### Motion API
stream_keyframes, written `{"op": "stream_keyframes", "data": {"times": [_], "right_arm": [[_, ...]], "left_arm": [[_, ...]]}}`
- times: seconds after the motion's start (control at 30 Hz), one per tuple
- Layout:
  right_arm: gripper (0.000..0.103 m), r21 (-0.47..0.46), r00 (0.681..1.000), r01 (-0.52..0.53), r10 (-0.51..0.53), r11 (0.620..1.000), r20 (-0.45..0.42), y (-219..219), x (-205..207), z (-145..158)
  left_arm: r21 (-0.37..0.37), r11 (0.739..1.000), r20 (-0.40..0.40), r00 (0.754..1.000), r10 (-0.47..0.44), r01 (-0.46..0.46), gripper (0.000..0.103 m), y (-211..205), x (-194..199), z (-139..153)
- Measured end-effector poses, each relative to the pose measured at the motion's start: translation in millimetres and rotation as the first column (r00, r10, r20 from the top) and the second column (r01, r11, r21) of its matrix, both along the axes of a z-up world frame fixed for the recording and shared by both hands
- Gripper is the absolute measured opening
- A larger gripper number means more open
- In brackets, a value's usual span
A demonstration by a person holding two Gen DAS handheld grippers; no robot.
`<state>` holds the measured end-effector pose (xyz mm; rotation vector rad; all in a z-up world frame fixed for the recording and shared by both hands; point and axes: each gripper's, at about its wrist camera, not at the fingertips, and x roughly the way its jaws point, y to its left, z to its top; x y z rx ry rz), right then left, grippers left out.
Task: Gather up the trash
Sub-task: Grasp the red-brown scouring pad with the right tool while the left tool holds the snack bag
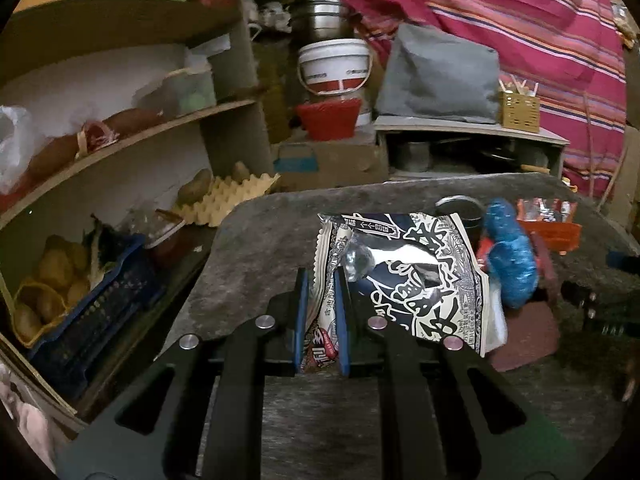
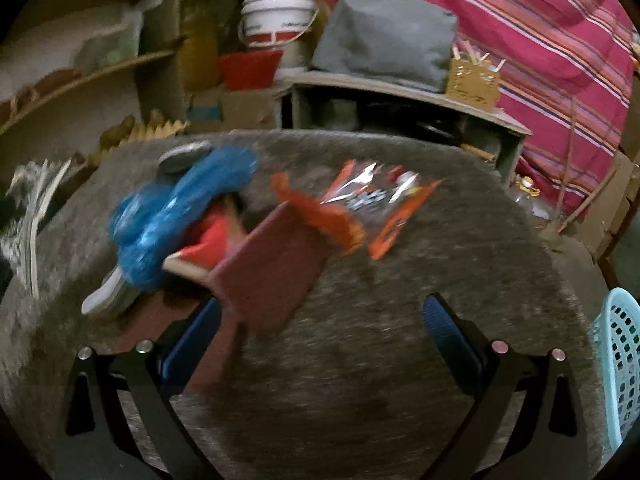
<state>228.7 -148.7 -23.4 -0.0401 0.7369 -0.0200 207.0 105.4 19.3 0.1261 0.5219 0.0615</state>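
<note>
Left hand-held gripper (image 1: 322,280) is pinching a crumpled wrapper (image 1: 408,276) tight; right hand-held gripper (image 2: 320,320) is hanging wide open, empty, over the surface (image 2: 360,380).

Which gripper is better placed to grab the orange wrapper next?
Right. The right gripper is open and empty, facing the orange wrapper; the left gripper is shut on the black-and-white wrapper.

Both views are dim and warm-toned, with no light source in sight. Fisheye bending curves the shelves (image 1: 120,128) at nine o'clock, and black corners ring each frame. The left wrist view is fairly sharp at its center. The right wrist view is smeared throughout by motion blur, worst on the blue bag (image 2: 176,216) at nine o'clock.
</note>
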Motion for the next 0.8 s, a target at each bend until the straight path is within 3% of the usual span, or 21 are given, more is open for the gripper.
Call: {"op": "stream_keyframes", "data": {"times": [0.17, 0.27, 0.43, 0.6, 0.7, 0.8], "right_arm": [[0.099, -0.07, 0.999, 0.01, -0.013, 0.997, -0.032, 13.5, 12.0, -10.7], [0.098, -0.067, 0.998, 0.028, -0.031, 0.997, -0.05, 8.1, 17.2, -12.6], [0.094, -0.059, 0.997, 0.076, -0.076, 0.995, -0.009, -11.2, 15.2, -2.7], [0.05, 0.039, 0.998, 0.041, -0.04, 0.998, -0.045, -27.4, 24.9, -6.6], [0.032, 0.067, 0.999, 0.014, -0.011, 0.998, -0.041, -28.2, 24.8, -7.8], [0.025, 0.118, 1.0, -0.011, 0.011, 0.993, -0.003, -32.8, 16.2, 1.2]], "left_arm": [[-0.007, 1.0, -0.019, 1.0, 0.02, -0.02, 0.012, 12.3, 4.6, -7.2], [-0.005, 0.999, -0.027, 0.999, 0.035, -0.035, 0.012, 19.7, 7.2, -11.1], [-0.038, 0.998, -0.033, 0.998, 0.048, -0.05, 0.012, 28.5, 6.6, -11.5], [-0.032, 0.999, -0.038, 0.998, 0.043, -0.044, 0.012, 27.4, 7.9, -11.7], [-0.03, 0.999, -0.035, 0.999, 0.04, -0.041, 0.012, 21.7, 8.0, -8.4], [-0.028, 0.999, -0.022, 0.999, 0.03, -0.031, 0.012, 13.3, 5.3, -2.9]]}}
